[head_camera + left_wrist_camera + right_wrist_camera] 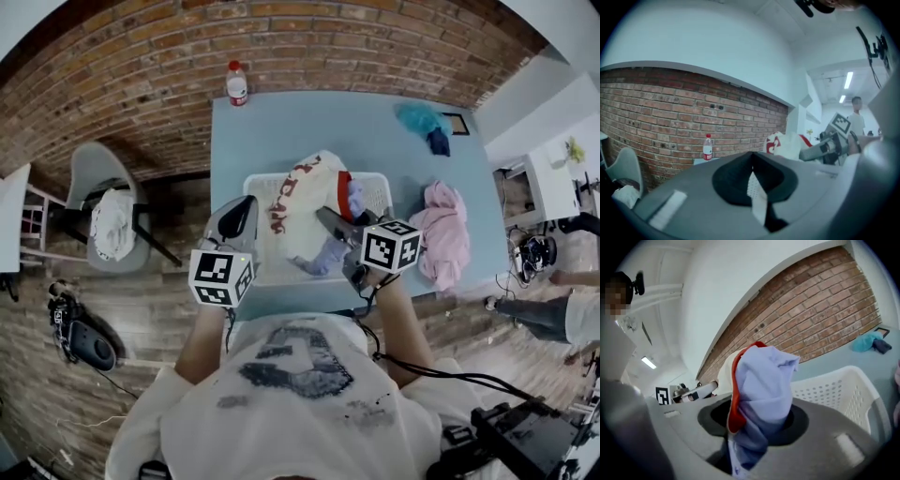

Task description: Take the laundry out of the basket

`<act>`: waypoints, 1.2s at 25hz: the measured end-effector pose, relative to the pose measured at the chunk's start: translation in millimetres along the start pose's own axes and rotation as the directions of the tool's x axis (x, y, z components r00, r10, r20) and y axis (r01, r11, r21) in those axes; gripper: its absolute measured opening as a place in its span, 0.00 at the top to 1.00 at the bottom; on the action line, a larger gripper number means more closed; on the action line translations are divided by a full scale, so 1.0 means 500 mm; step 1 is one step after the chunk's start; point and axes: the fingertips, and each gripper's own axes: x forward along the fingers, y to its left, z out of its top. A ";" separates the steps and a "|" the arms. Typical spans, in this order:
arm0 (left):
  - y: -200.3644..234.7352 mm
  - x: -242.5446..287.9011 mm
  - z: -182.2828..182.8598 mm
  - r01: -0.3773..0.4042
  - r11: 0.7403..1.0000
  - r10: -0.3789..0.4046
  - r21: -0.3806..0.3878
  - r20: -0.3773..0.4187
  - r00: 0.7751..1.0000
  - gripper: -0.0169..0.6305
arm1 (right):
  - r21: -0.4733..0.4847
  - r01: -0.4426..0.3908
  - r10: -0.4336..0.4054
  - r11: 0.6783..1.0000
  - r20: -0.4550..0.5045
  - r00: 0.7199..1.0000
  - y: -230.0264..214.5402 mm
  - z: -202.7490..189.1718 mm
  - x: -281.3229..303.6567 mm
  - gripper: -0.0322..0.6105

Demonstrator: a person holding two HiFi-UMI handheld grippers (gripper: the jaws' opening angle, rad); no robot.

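Note:
A white perforated laundry basket (265,264) stands on the pale blue table (281,131) in front of me. My left gripper (246,204) is at the basket's left side. In the left gripper view the left gripper (757,197) is shut on a strip of white perforated basket rim (752,185). My right gripper (326,217) is shut on a lavender garment (328,253) and holds it above the basket. In the right gripper view the lavender garment (764,385) fills the jaws of the right gripper (750,427), with a red edge beside it. A white garment with red print (300,202) rises with it.
A pink garment (445,230) lies on the table right of the basket. A teal cloth (417,117) and a dark blue one (438,141) lie at the far right corner. A water bottle (236,82) stands at the far left edge. A grey chair (108,211) is left.

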 end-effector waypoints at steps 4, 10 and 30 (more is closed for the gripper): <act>-0.017 -0.003 0.021 0.005 1.000 -0.006 0.024 0.020 1.000 0.99 | -0.044 0.043 -0.037 0.998 0.113 0.993 0.020 0.070 -0.046 0.68; -0.035 -0.009 0.083 0.001 0.997 -0.007 0.074 0.075 0.997 0.99 | -0.106 0.100 -0.074 0.989 0.231 0.970 0.050 0.137 -0.098 0.68; -0.053 -0.005 0.131 0.004 0.996 -0.013 0.084 0.105 0.994 0.99 | -0.136 0.145 -0.103 0.980 0.278 0.955 0.069 0.156 -0.129 0.68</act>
